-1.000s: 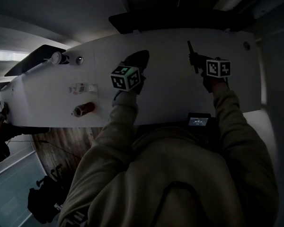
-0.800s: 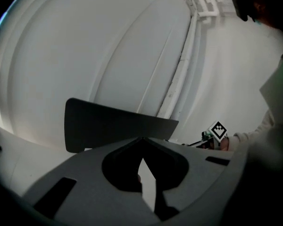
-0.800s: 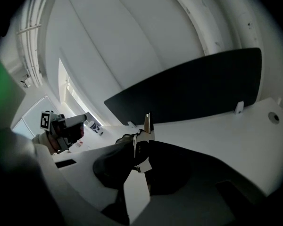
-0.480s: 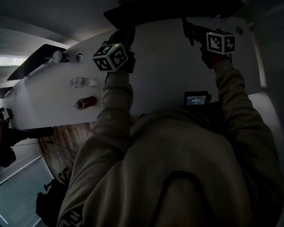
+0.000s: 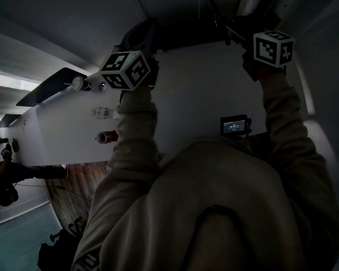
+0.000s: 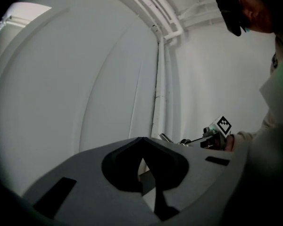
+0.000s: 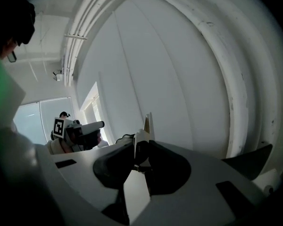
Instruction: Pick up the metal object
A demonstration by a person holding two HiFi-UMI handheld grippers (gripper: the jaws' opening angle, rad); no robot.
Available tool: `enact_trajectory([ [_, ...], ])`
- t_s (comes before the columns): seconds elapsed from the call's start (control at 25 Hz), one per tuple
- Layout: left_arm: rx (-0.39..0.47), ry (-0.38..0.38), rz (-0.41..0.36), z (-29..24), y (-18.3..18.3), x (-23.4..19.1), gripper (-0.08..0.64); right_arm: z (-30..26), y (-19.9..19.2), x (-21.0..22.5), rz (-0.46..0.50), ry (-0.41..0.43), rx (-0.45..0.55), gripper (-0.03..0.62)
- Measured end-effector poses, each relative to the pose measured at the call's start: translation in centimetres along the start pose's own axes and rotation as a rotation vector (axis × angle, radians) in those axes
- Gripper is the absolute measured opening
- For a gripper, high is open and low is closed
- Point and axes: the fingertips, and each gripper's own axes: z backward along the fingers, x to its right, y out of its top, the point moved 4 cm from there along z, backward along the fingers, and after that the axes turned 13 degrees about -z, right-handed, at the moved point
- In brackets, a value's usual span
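Note:
My right gripper (image 7: 141, 147) is shut on a thin, flat metal object (image 7: 148, 124) that sticks up past its jaws. In the head view the right gripper (image 5: 230, 27) is held high, above the far edge of the white table (image 5: 192, 89), with its marker cube nearest me. My left gripper (image 5: 142, 36) is raised to about the same height at the left. In its own view the left gripper (image 6: 142, 143) has its jaw tips together and nothing between them. That view also catches the right gripper (image 6: 212, 136) with the metal object (image 6: 166, 137) pointing left.
On the left part of the table lie a red cylinder (image 5: 105, 136), a small clear item (image 5: 103, 112) and a round white knob-like thing (image 5: 77, 82). A small lit screen (image 5: 234, 125) sits at my chest. Both gripper views face bare white walls and pipes.
Both grippers have risen well above the table, the right one carrying the metal object with it. The table items have stayed in place.

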Motion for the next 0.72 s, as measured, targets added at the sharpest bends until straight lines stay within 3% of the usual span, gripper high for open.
enact_trajectory([
  [0.16, 0.018, -0.011, -0.062, 0.3, 3.4, 0.2, 0.003, 0.9, 3.5, -3.6, 0.065, 0.031, 0.057, 0.095],
  [0.44, 0.018, 0.003, -0.116, 0.4, 3.3, 1.0, 0.003, 1.3, 4.5, -5.4, 0.129, 0.058, 0.110, 0.095],
  [0.72, 0.002, -0.015, -0.113, 0.3, 2.5, 1.7, 0.003, 1.3, 4.2, -5.1, 0.148, 0.000, 0.146, 0.091],
])
